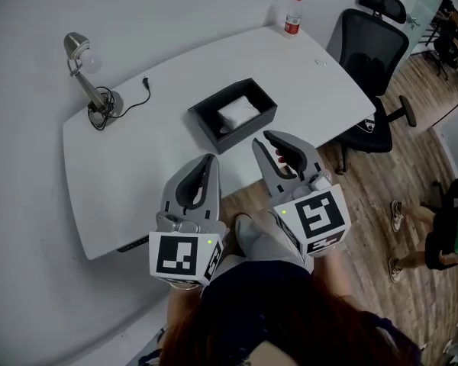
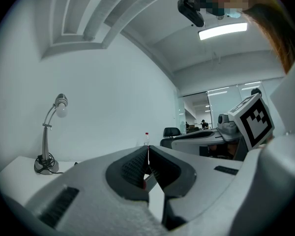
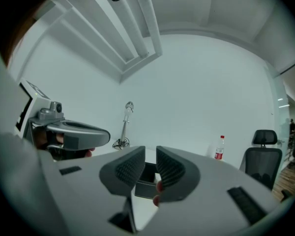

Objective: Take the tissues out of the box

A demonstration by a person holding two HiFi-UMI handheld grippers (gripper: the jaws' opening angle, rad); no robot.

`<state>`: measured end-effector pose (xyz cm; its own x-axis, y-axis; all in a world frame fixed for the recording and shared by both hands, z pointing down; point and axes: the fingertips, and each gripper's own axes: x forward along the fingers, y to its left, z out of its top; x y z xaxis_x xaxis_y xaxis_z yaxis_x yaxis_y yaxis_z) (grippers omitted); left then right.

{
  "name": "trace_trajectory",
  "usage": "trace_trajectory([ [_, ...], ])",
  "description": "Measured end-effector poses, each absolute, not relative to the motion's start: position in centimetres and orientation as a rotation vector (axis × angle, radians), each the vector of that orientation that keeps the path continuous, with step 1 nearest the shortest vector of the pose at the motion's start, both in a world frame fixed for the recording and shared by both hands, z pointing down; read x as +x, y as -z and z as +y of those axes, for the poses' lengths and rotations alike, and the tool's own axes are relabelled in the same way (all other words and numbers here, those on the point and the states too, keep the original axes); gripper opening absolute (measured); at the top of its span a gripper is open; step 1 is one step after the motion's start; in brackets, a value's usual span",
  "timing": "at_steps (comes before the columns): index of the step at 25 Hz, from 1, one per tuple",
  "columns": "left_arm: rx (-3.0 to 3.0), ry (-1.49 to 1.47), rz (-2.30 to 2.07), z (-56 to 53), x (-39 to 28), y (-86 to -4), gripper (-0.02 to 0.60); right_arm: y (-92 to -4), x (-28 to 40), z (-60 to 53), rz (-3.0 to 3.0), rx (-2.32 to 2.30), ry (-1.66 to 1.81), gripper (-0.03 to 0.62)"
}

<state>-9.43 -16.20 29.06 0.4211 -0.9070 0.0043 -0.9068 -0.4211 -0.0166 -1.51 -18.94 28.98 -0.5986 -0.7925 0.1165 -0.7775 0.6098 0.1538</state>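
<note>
Nearest, the left gripper (image 1: 208, 160) hovers at the edge of the table (image 1: 130, 166), jaws together and empty. Right gripper (image 1: 263, 139) is beside it, jaws slightly apart, nothing between. Tissues (image 1: 238, 113) lie untouched inside the black box (image 1: 204, 124) mid-table. Judgement: removal not begun.

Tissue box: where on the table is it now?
In the head view, the black box sits mid-table, right of the lamp, just beyond the right claw.
</note>
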Motion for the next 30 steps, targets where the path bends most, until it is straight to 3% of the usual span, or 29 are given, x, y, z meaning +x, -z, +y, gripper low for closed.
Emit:
trace_trajectory([
  [30, -2.638, 0.061, 1.803, -26.2, -10.4, -31.5, 0.025, -35.4, -3.4, -30.0, -2.547, 1.090, -0.001, 0.195],
])
